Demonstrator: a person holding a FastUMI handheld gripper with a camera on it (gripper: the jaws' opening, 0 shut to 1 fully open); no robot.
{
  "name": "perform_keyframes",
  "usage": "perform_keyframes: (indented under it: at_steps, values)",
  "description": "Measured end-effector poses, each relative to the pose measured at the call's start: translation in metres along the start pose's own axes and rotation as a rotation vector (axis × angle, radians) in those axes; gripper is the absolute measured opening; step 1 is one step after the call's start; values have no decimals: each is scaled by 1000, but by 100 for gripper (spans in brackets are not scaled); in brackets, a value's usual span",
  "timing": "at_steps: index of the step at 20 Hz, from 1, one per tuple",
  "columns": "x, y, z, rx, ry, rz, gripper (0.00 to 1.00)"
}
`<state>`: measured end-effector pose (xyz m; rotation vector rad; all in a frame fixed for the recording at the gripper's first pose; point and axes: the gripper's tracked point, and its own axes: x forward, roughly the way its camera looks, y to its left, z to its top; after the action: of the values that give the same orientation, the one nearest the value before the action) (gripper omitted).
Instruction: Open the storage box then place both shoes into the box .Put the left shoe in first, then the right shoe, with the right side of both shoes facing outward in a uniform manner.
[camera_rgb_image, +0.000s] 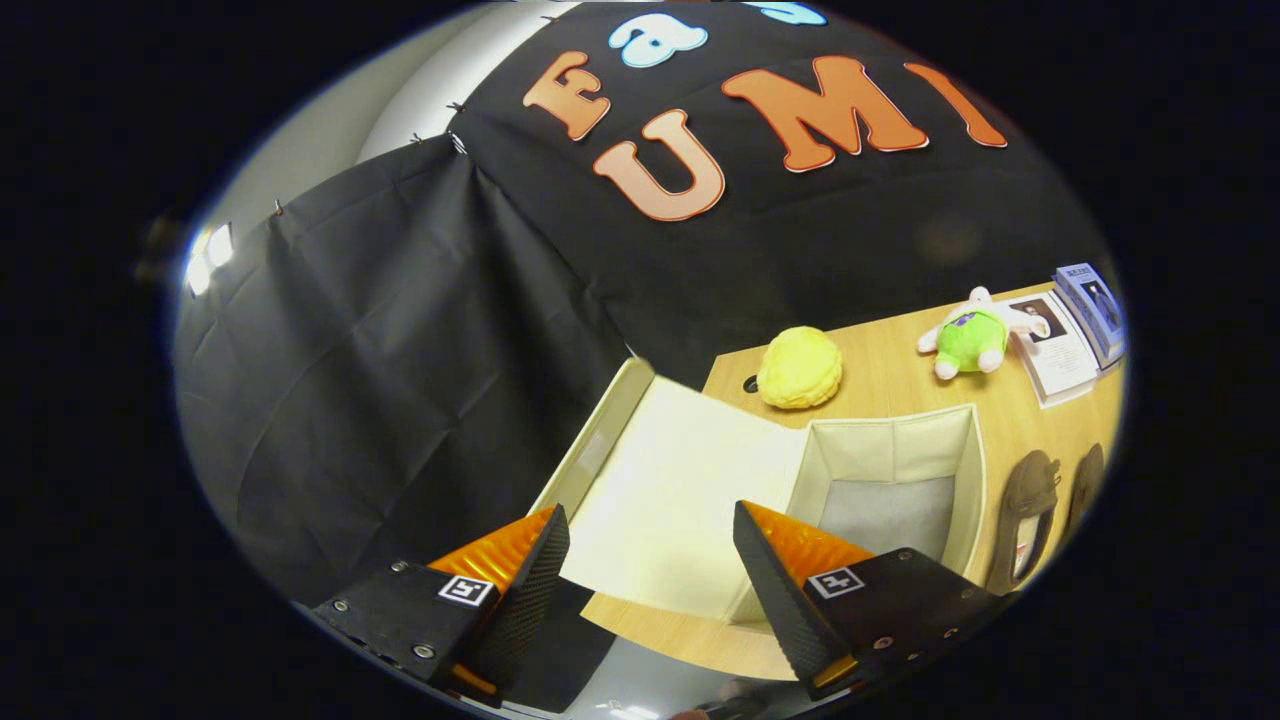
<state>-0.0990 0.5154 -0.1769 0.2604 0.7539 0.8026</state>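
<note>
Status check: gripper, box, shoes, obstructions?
Hand-held gripper open, holding nothing. Storage box open, lid folded back, inside bare. Both shoes on table beside box. Nothing blocking.

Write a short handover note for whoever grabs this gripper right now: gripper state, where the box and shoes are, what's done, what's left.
Gripper: fingers open, holding nothing, with the flipped-back lid between them.
Cream fabric storage box: open on the wooden table, just ahead of the fingers, inside empty.
Two brown shoes: side by side on the table beside the box, on the side away from the lid.
Done: box opened.
Left: place the left shoe, then the right, right sides facing outward. Which shoe is which is not clear from here.
</note>
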Motion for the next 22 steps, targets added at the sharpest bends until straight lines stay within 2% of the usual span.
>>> perform_keyframes:
  at_steps: [5,13,18,22]
  values:
    - [-26,-43,14,-2,-68,-86,98]
    - [-99,-151,30,-11,-202,-303,98]
    - [-137,-223,23,-26,-276,-449,98]
    - [-149,-275,4,-23,-301,-548,98]
